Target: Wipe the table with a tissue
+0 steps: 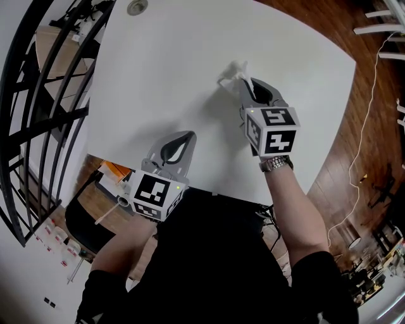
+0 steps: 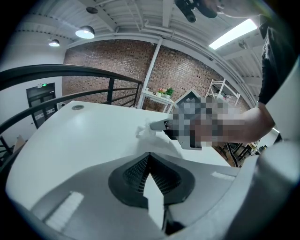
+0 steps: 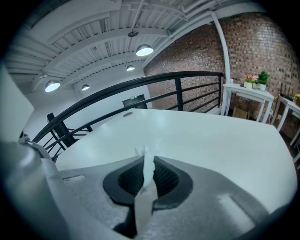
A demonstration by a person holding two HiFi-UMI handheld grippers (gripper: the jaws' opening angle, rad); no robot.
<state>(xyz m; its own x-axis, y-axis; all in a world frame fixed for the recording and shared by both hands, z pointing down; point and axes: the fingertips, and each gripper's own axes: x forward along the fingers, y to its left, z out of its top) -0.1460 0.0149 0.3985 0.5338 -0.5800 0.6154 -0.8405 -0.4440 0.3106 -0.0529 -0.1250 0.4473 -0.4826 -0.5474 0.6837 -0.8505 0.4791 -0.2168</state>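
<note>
One white worktop [image 1: 177, 69] fills most of head view.

Two claws, one marker cube [image 1: 273, 130] on each (black-white square patterns).

Right claw [image 1: 250, 82] over worktop at 1 o'clock of view centre. Its jaws are closed tight on one white tissue [image 1: 233, 71], a twisted strand pinched between the pads. Crumpled end pokes beyond tips toward 11 o'clock, touching or just above worktop (cannot tell).

Left claw [image 1: 187, 135] at 7 o'clock of right one, by worktop's near edge. Tips together, nothing held.

One metal watch [image 1: 276, 164] on right wrist.

One round grommet [image 1: 137, 7] at worktop's 11 o'clock edge.
</note>
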